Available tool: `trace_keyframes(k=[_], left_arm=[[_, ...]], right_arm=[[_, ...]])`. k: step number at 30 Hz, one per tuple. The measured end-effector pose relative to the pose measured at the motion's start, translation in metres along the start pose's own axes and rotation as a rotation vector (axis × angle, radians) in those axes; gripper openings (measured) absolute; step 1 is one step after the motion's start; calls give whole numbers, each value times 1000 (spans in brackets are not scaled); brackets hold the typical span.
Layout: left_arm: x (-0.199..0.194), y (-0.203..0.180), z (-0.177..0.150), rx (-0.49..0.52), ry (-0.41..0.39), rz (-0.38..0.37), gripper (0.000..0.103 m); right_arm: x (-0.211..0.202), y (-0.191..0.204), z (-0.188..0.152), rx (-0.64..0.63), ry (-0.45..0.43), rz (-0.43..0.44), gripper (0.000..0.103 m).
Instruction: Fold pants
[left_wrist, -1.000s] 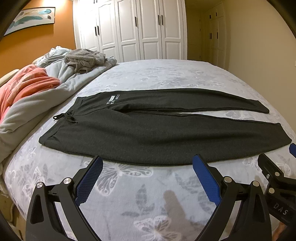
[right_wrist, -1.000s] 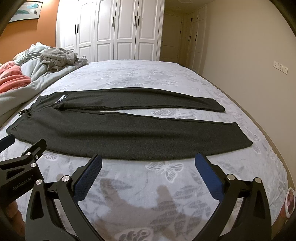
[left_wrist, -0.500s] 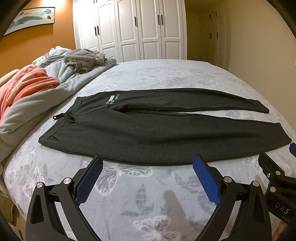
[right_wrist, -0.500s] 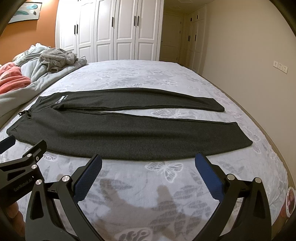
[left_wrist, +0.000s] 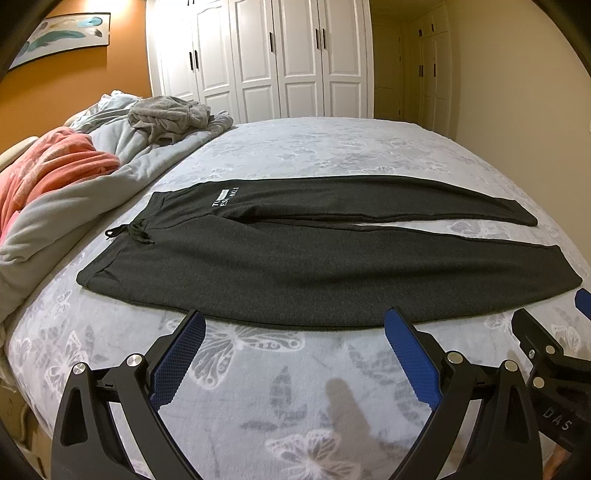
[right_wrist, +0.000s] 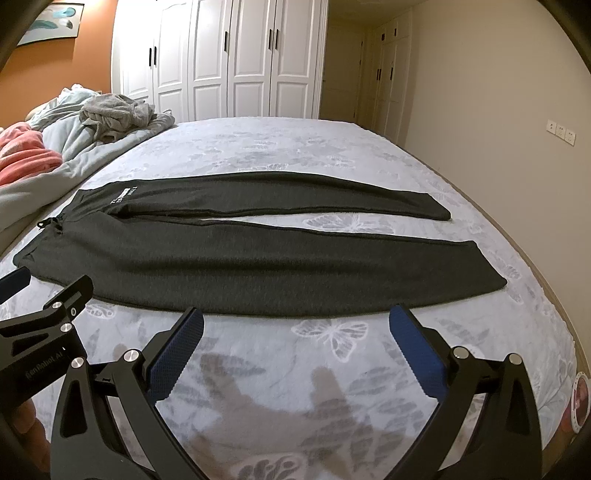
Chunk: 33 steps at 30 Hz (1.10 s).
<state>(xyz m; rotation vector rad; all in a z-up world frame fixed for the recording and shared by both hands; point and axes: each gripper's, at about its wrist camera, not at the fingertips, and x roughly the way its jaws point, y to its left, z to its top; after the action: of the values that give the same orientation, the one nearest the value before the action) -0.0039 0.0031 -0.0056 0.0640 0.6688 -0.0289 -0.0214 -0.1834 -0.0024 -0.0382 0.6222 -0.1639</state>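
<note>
Dark grey pants (left_wrist: 314, 258) (right_wrist: 258, 258) lie flat across the bed, waistband with drawstring to the left, both legs spread apart toward the right. White lettering shows near the far hip. My left gripper (left_wrist: 293, 325) hovers open just short of the pants' near edge, nothing between its blue pads (left_wrist: 177, 362). My right gripper (right_wrist: 295, 321) is open too, a little before the near leg's edge, empty. Each gripper shows at the side of the other's view.
The bed (left_wrist: 332, 147) has a pale butterfly-print cover. Heaped along its left side are a grey blanket (left_wrist: 110, 173), a pink blanket (left_wrist: 55, 162) and a crumpled grey garment (left_wrist: 166, 114). White wardrobe doors (right_wrist: 221, 59) stand beyond; a wall (right_wrist: 498, 92) runs on the right.
</note>
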Motion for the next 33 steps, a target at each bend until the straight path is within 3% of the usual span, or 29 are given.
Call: trace_keyframes(k=[19, 24, 28, 31, 33], left_arm=[[2, 4, -2, -21, 11, -16, 95], [5, 10, -1, -60, 32, -61, 96], [13, 29, 9, -66, 92, -183, 97], [22, 50, 26, -71, 93, -183, 97], [26, 63, 38, -81, 42, -188, 97]], right_arm=[[2, -1, -2, 12, 3, -1, 98], [7, -9, 2, 8, 16, -9, 98], [20, -39, 20, 13, 76, 29, 98], [38, -79, 48, 5, 119, 36, 98], [60, -111, 69, 6, 134, -1, 98]])
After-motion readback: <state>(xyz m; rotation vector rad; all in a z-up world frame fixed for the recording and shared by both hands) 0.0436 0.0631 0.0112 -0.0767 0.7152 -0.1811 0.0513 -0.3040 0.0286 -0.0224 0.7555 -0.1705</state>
